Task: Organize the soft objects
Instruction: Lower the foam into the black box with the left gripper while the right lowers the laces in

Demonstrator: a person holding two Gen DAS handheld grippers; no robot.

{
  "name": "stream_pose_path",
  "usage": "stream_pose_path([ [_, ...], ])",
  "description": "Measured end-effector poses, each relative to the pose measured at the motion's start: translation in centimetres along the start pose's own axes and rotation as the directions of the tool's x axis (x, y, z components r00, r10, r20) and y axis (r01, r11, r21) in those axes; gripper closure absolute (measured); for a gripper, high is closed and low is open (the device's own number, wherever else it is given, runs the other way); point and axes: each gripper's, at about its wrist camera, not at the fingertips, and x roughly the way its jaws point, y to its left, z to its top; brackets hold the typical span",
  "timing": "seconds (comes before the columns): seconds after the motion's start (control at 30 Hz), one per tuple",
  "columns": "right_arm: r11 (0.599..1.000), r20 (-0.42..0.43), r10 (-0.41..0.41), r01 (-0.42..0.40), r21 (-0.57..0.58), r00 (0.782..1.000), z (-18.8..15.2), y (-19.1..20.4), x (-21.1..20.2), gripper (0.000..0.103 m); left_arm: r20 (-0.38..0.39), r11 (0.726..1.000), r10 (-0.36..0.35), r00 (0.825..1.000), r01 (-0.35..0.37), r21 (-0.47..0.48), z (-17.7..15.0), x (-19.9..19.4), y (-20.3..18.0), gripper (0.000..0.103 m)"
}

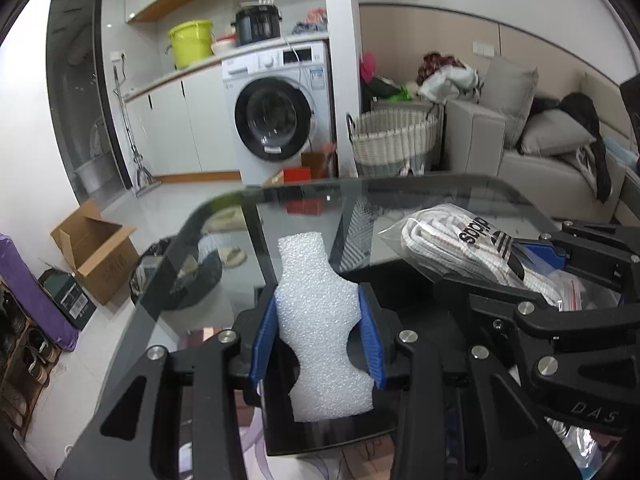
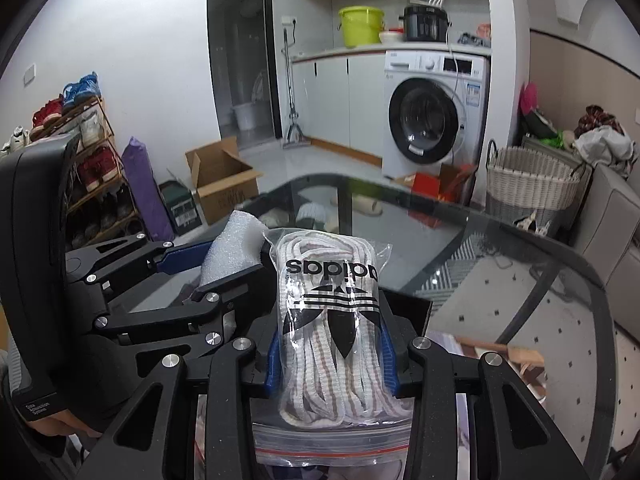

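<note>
White foam piece [image 1: 324, 332] clamped between left gripper [image 1: 318, 336] pads. Clear bag of laces [image 2: 334, 332] clamped in right gripper [image 2: 332, 354]. Both are held side by side above glass table [image 2: 520, 264].

Home, open-plan flat: laundry/kitchen nook with front-load washing machine [image 2: 434, 120] under a counter, white cabinets, yellow bucket [image 2: 361, 26]. Living side has a beige sofa [image 1: 560, 148] with cushions and a wicker basket [image 1: 394, 140]. Shoe rack [image 2: 92, 168] by the wall, glass table [image 2: 520, 248] up front.
</note>
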Motion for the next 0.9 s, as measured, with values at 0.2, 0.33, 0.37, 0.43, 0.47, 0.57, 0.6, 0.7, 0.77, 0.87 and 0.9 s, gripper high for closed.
stream_pose_path([
  [0.2,0.999,-0.098,0.026,-0.023,0.032,0.995,-1.4,-0.9,2.1,0.065,-0.085,1.000,-0.003,0.996,0.002,-0.010,-1.1,1.0,-0.4,0.066],
  [0.33,0.999,-0.126,0.039,-0.036,0.020,0.991,-1.8,-1.0,3.0,0.065,-0.128,1.000,0.009,0.992,-0.008,0.005,-1.9,1.5,-1.0,0.066],
  [0.37,0.999,-0.127,0.037,-0.035,0.014,0.991,-2.0,-0.9,3.0,0.065,-0.127,1.000,0.005,0.992,-0.005,0.002,-2.0,1.3,-1.0,0.066],
  [0.43,0.999,-0.137,0.040,-0.039,0.008,0.990,-2.0,-0.9,2.9,0.065,-0.136,1.000,-0.005,0.991,0.005,-0.006,-2.1,1.1,-0.9,0.066],
  [0.47,0.999,-0.145,0.042,-0.041,0.007,0.989,-2.1,-0.9,2.9,0.065,-0.144,1.000,-0.004,0.990,0.003,-0.004,-2.1,1.0,-1.0,0.066],
  [0.57,0.999,-0.178,0.045,-0.045,0.002,0.983,-2.3,-0.6,2.9,0.065,-0.156,1.000,-0.004,0.988,0.003,-0.003,-2.3,0.7,-1.0,0.066],
  [0.6,0.999,-0.184,0.045,-0.045,0.003,0.982,-2.3,-0.5,2.8,0.065,-0.154,1.000,-0.007,0.988,0.007,0.003,-2.3,0.6,-1.0,0.066],
  [0.7,0.998,-0.189,0.055,-0.053,0.016,0.981,-2.0,-0.3,2.6,0.065,-0.147,1.000,-0.006,0.989,0.010,0.025,-2.3,0.7,-0.9,0.065],
  [0.77,0.998,-0.179,0.065,-0.060,0.032,0.982,-1.8,-0.5,2.9,0.065,-0.148,1.000,-0.003,0.989,0.006,0.022,-2.2,0.7,-0.6,0.065],
  [0.87,0.994,-0.172,0.100,-0.091,0.058,0.980,-1.4,-0.6,3.0,0.065,-0.152,1.000,-0.010,0.988,0.011,0.007,-1.8,0.7,-0.4,0.065],
  [0.9,0.992,-0.172,0.113,-0.103,0.067,0.979,-1.3,-0.6,3.0,0.062,-0.152,1.000,-0.010,0.988,0.011,0.008,-1.8,0.7,-0.4,0.063],
])
